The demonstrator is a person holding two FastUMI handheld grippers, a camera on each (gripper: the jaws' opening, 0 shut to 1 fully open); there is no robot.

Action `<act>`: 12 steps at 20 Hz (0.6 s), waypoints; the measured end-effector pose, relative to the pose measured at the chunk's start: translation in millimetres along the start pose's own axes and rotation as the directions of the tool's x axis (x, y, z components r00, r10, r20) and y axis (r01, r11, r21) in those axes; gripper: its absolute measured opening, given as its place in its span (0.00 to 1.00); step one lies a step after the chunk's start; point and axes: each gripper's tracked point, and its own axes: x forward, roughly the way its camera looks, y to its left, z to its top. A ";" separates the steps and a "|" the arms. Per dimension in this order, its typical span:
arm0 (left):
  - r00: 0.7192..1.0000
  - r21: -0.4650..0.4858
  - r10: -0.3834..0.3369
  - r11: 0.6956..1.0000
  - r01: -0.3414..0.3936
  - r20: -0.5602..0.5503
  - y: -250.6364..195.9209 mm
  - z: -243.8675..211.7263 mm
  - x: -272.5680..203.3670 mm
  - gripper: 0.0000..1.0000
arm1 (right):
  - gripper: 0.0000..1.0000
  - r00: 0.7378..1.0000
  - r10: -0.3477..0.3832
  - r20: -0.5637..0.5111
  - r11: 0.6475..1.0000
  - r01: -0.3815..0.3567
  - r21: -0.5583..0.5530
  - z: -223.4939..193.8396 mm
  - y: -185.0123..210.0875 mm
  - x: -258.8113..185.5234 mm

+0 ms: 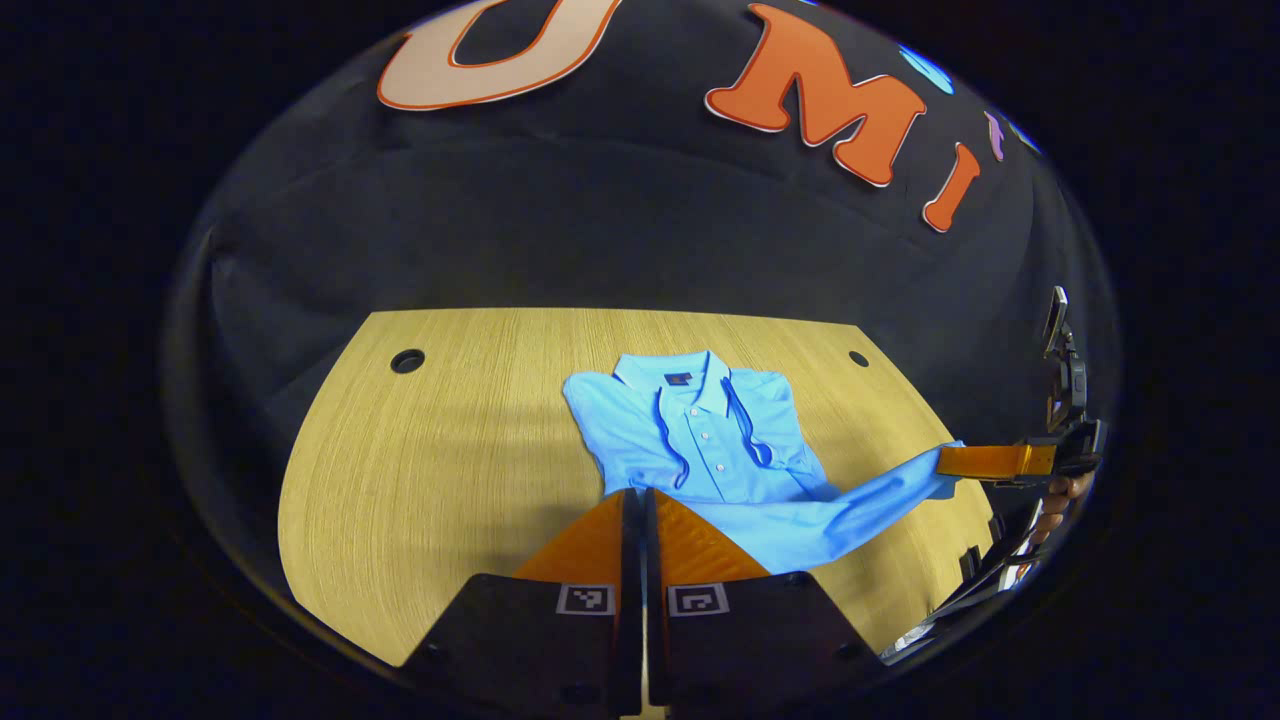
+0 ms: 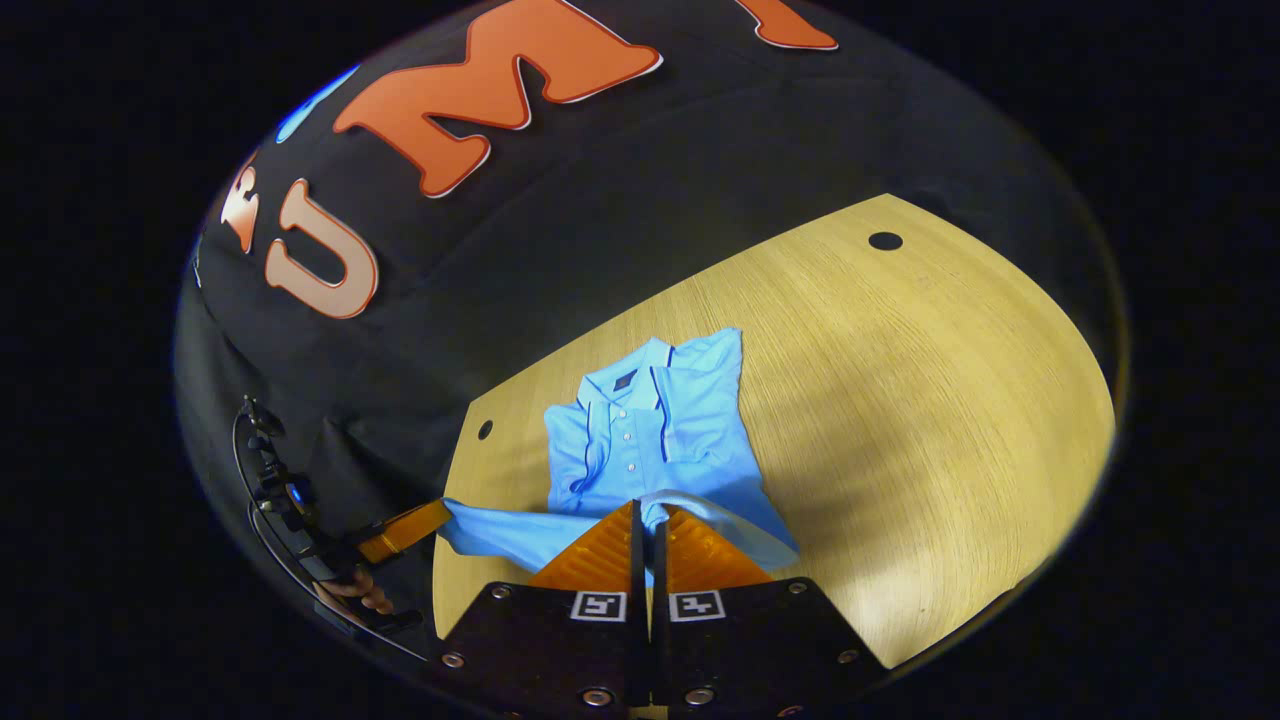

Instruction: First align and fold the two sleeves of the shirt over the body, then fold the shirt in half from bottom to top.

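Note:
A light blue polo shirt (image 1: 700, 440) (image 2: 650, 430) lies on the wooden table (image 1: 450, 470) (image 2: 900, 400), collar at the far end and both sleeves folded over the body. Its bottom hem is lifted and stretched between the two grippers. My left gripper (image 1: 637, 495) is shut on one corner of the hem at the bottom of the left gripper view; it also appears at the left of the right gripper view (image 2: 432, 520). My right gripper (image 2: 645, 508) is shut on the other corner; in the left gripper view it sits at the right (image 1: 948, 460).
Round cable holes (image 1: 407, 361) (image 2: 885, 241) sit near the table's far corners. The black cloth wall stands behind the table. A hand (image 1: 1060, 500) (image 2: 360, 592) holds each far-off gripper beyond the table's side edge. Bare wood lies on both sides of the shirt.

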 end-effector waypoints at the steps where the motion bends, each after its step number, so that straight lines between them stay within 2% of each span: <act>1: 1.000 -0.002 -0.008 1.000 0.008 0.004 1.8 9.2 13.3 0.06 | 0.01 1.000 -0.006 0.006 1.000 0.006 0.005 12.0 -1.0 9.3; 5: 0.999 -0.023 -0.043 0.999 0.043 -0.008 11.8 38.4 66.4 0.06 | 0.02 0.998 -0.055 0.001 0.998 0.055 0.015 36.9 -15.1 50.9; 12: 1.000 0.017 -0.022 1.000 0.022 -0.001 44.5 75.4 148.1 0.05 | 0.02 0.995 -0.102 -0.005 0.995 0.102 -0.023 83.5 -26.2 123.0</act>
